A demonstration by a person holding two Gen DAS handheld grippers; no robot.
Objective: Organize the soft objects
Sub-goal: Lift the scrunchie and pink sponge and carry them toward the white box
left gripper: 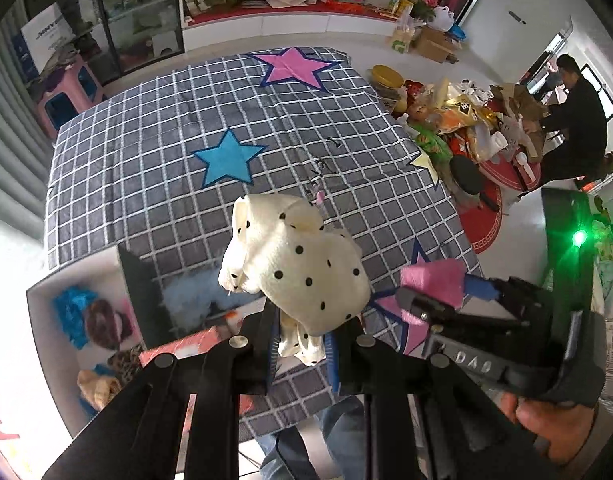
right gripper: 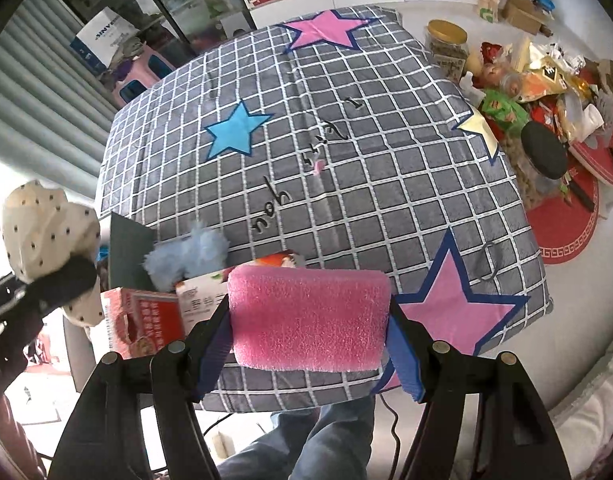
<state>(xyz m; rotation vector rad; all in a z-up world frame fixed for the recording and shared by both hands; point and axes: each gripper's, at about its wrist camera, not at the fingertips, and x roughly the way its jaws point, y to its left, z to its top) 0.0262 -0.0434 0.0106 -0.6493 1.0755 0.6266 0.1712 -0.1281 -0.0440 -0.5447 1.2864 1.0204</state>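
My left gripper [left gripper: 302,344] is shut on a cream cloth with black dots [left gripper: 294,264], which bunches up above the fingers over the grey checked blanket [left gripper: 154,152]. The same cloth [right gripper: 46,232] shows at the left edge of the right wrist view. My right gripper [right gripper: 310,336] is shut on a pink sponge [right gripper: 310,316], its blue pads pressing both ends. That sponge [left gripper: 434,280] also appears at the right of the left wrist view. A white box [left gripper: 46,292] at lower left holds several soft items. A light blue fluffy item [right gripper: 190,256] lies by the blanket's near edge.
A red printed carton [right gripper: 146,316] sits beside the fluffy item. Jars, packets and a red mat [left gripper: 486,216] crowd the floor right of the blanket. A person in black [left gripper: 578,120] crouches there. A pink stool [left gripper: 66,96] stands at back left. Legs in jeans [right gripper: 306,432] are below.
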